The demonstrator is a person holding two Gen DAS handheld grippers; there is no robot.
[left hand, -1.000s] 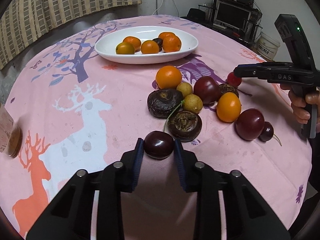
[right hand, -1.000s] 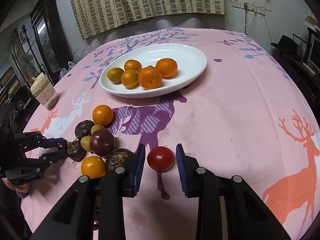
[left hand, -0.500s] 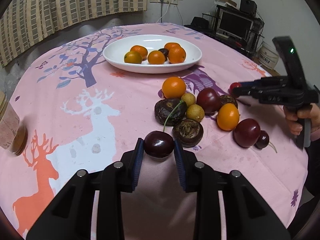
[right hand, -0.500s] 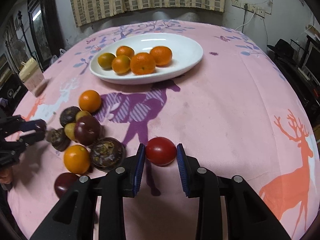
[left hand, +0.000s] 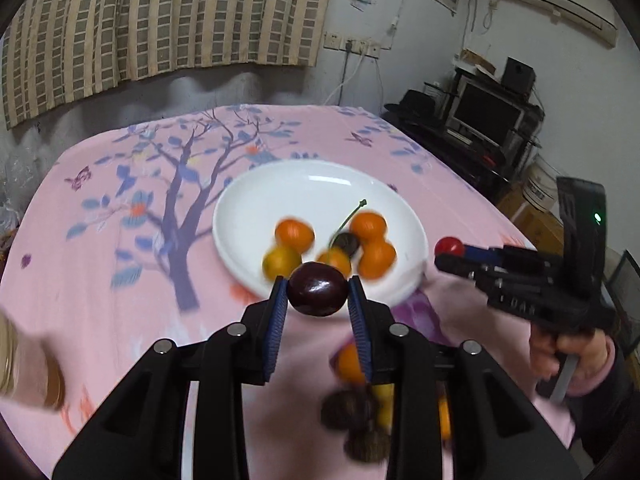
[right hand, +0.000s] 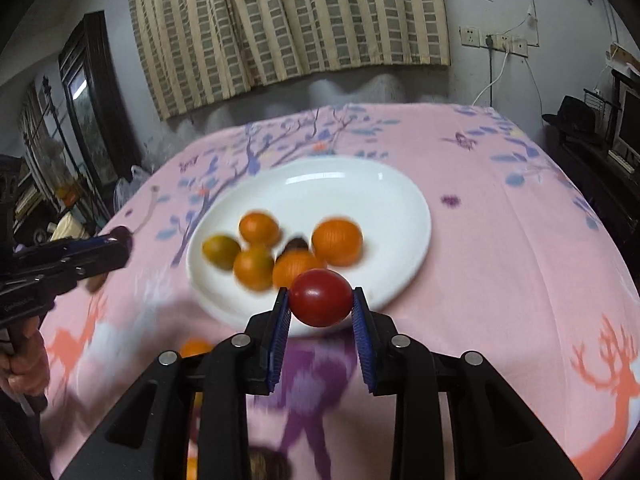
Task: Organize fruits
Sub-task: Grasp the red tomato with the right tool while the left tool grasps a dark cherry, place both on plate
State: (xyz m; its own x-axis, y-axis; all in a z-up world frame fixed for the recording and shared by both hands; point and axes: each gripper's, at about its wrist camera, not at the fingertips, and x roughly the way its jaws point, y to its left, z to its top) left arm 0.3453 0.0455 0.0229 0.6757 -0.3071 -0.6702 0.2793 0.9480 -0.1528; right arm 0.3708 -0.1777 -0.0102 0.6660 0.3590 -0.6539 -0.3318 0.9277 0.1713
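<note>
We hold a glossy, dark cherry (left hand: 318, 294) clenched between the ribbed blue pads (left hand: 276, 322) of the left gripper (left hand: 318, 300), its thin green stem rising up and away over the plate (left hand: 248, 216). The right gripper (right hand: 321, 308) grasps a smooth red tomato (right hand: 321, 298), slightly oval, its long axis lying across the jaws. Both fruits hang in the air at the near rim of the plate, a white, shiny oval dish on the pink printed tablecloth (right hand: 500, 264). On the plate sit small dimpled oranges (right hand: 337, 241) and one dark fruit (right hand: 297, 244) (blurred, so we cannot tell its kind). More oranges and rough brown fruits (left hand: 350, 410) lie blurred on the cloth below the left gripper.
</note>
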